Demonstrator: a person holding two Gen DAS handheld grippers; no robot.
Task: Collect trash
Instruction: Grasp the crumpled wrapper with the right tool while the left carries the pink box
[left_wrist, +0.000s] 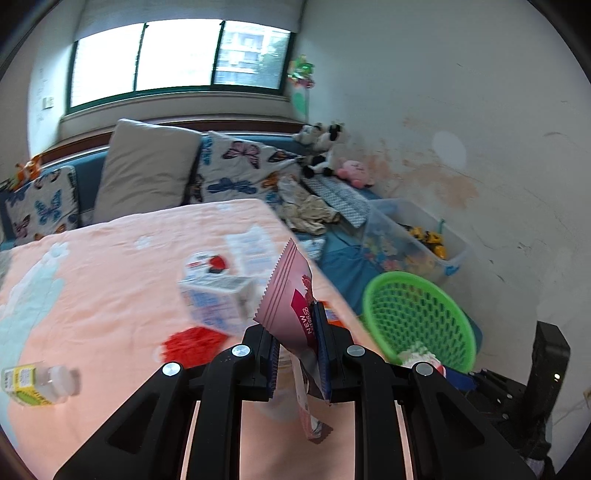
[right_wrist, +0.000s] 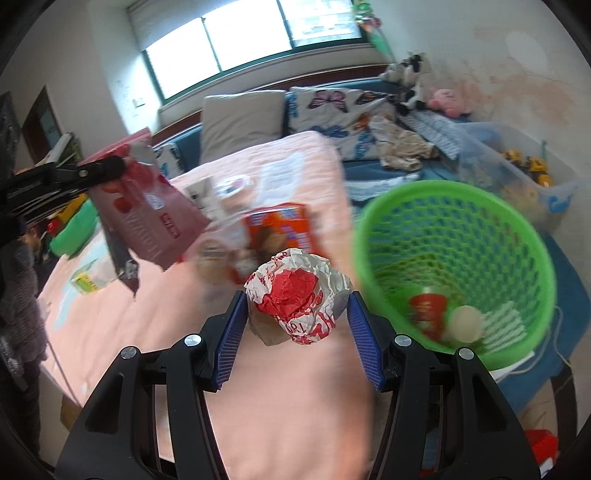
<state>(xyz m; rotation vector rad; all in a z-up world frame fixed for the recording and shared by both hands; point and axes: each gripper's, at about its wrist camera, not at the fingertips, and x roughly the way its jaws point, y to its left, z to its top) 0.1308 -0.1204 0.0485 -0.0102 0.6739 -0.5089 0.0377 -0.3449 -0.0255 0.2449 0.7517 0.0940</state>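
My left gripper is shut on a pink snack bag, held up above the peach-covered bed; the same pink snack bag hangs from that gripper at the left of the right wrist view. My right gripper is shut on a crumpled red-and-white paper wrapper, lifted over the bed. A green mesh basket sits to the right, beside the bed edge, with a red cup and a pale ball inside. The green basket also shows right of the pink bag.
On the bed lie a white carton, a red scrap, a small plastic bottle, and an orange box. Pillows and soft toys line the back. A clear toy bin stands by the wall.
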